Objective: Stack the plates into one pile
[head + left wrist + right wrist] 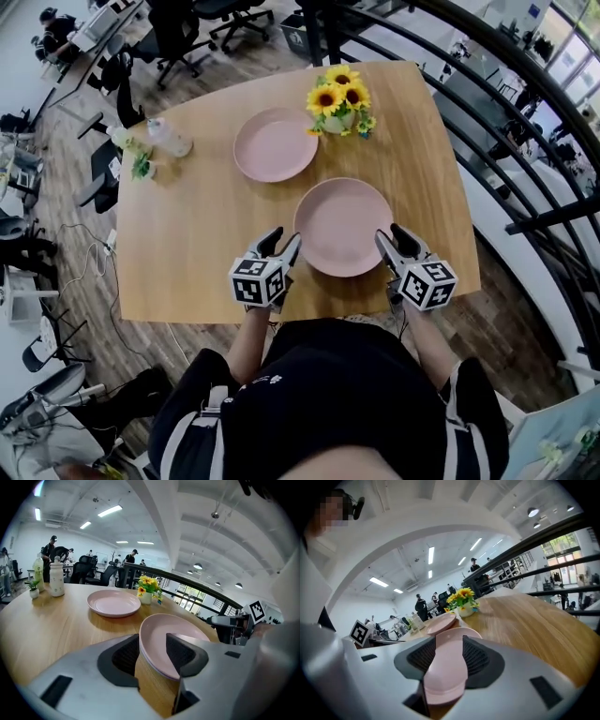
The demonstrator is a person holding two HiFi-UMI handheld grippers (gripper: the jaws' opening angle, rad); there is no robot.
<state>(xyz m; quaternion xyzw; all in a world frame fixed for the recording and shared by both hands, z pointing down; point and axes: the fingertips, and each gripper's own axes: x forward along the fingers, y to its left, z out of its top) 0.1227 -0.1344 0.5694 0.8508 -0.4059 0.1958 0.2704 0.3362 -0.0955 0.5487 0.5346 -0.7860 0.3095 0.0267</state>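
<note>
Two pink plates lie on the wooden table point(187, 244). The near plate point(342, 225) sits close to the front edge, with the far plate point(275, 143) behind it to the left. My left gripper point(286, 242) has its jaws over the near plate's left rim point(176, 634), one pad above and one below. At the opposite side, my right gripper point(389, 236) grips the right rim point(447, 667) the same way. In both gripper views the far plate point(114, 603) point(440, 623) lies flat beyond the held one.
A vase of sunflowers point(339, 103) stands just right of the far plate. A pale bottle point(169, 138) and a small potted plant point(141, 167) are at the table's left rear. A dark railing point(525, 187) runs along the table's right side.
</note>
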